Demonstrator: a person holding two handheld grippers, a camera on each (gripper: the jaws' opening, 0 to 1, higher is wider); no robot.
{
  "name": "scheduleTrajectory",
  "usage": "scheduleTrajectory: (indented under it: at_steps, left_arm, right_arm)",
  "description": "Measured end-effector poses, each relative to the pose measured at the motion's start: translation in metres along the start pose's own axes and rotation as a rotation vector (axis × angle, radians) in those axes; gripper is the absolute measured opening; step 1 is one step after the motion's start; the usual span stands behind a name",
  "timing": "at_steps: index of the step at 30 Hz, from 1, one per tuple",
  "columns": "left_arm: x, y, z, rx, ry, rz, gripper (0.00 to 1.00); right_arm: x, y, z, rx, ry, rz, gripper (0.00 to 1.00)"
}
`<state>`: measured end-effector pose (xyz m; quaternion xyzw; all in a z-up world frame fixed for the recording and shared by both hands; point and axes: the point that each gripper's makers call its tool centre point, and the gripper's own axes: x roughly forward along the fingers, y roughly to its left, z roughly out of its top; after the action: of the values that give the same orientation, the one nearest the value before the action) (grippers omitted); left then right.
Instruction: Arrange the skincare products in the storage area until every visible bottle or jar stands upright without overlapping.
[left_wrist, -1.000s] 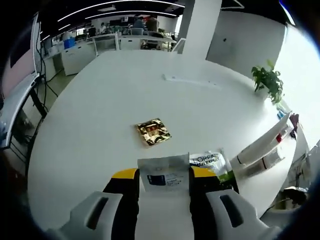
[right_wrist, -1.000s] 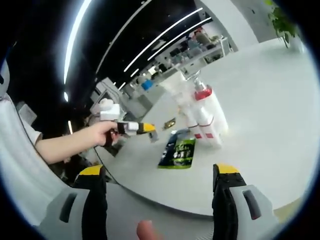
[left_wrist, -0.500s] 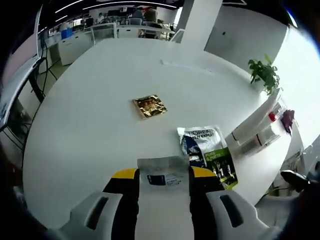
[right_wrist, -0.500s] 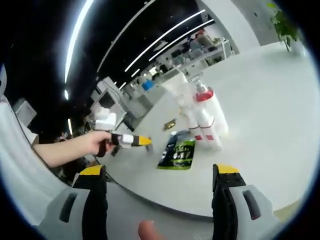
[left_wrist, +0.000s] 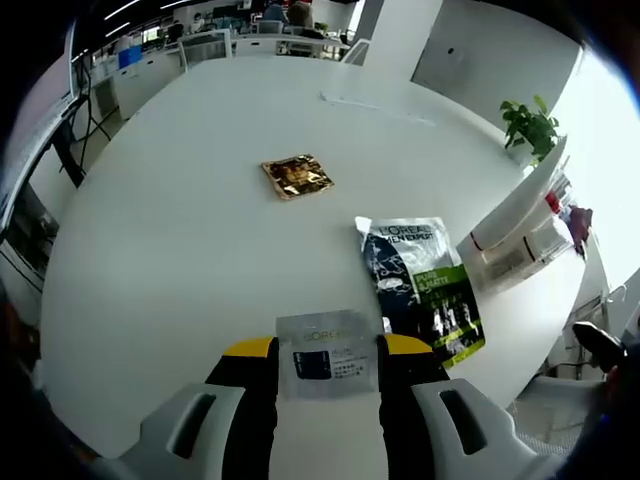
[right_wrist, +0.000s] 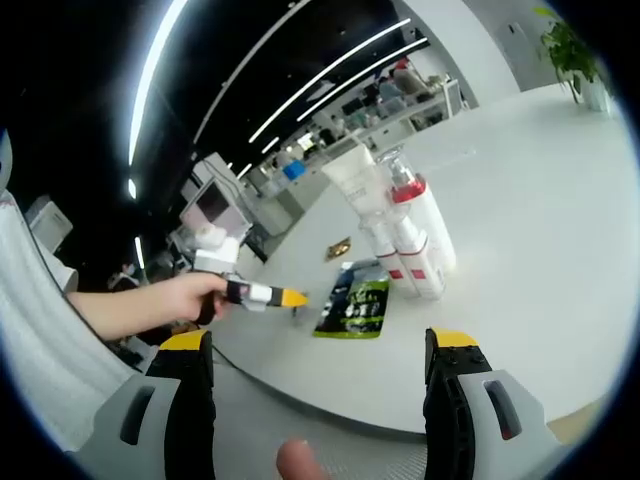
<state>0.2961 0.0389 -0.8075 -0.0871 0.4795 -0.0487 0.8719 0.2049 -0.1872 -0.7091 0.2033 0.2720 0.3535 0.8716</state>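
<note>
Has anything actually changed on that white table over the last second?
The left gripper has stayed shut on the small white sachet while lifting back. The right gripper has stayed open. The gold packet, dark sachet and tubes have not visibly moved.

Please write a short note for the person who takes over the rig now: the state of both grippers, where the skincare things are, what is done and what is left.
Left gripper: jaws shut on a small white sachet, held above the white table.
Right gripper: jaws open, holding nothing, off the table edge.
On the table: a dark and green pouch lying flat, a small gold sachet lying flat farther away, and white tubes and bottles with red trim grouped beside the pouch; they appear to lie leaning together.
Done: no product visibly stood up yet.
Left: put down the sachet, stand the bottles upright, separate everything.
</note>
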Motion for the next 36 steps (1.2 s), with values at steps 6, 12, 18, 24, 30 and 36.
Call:
scheduleTrajectory:
  at_steps: [6, 12, 18, 24, 30, 36]
  left_arm:
    - [0.0064, 0.0011, -0.0048, -0.026, 0.015, 0.005, 0.36]
    - [0.0102, 0.0017, -0.0088, -0.046, 0.024, 0.017, 0.39]
    - [0.0093, 0.0037, -0.0095, -0.03, 0.029, 0.027, 0.4]
    - [0.01, 0.0028, -0.01, -0.042, 0.031, 0.027, 0.42]
    - [0.0122, 0.0044, -0.0073, -0.025, 0.024, 0.024, 0.43]
    - [0.0092, 0.0023, -0.0069, 0.249, 0.001, -0.055, 0.43]
  right_arm:
    - [0.0003, 0.0006, -0.0004, 0.005, 0.002, -0.001, 0.87]
    - [0.0001, 0.0006, 0.0003, 0.009, -0.003, -0.003, 0.87]
    - [-0.0004, 0.0009, 0.0014, 0.01, -0.009, -0.007, 0.87]
    - [-0.0004, 0.0022, 0.002, 0.009, -0.012, -0.009, 0.87]
    - [-0.0006, 0.0021, 0.002, 0.01, -0.01, -0.009, 0.87]
    - [-0.0011, 0.0006, 0.0019, 0.009, -0.011, -0.009, 0.87]
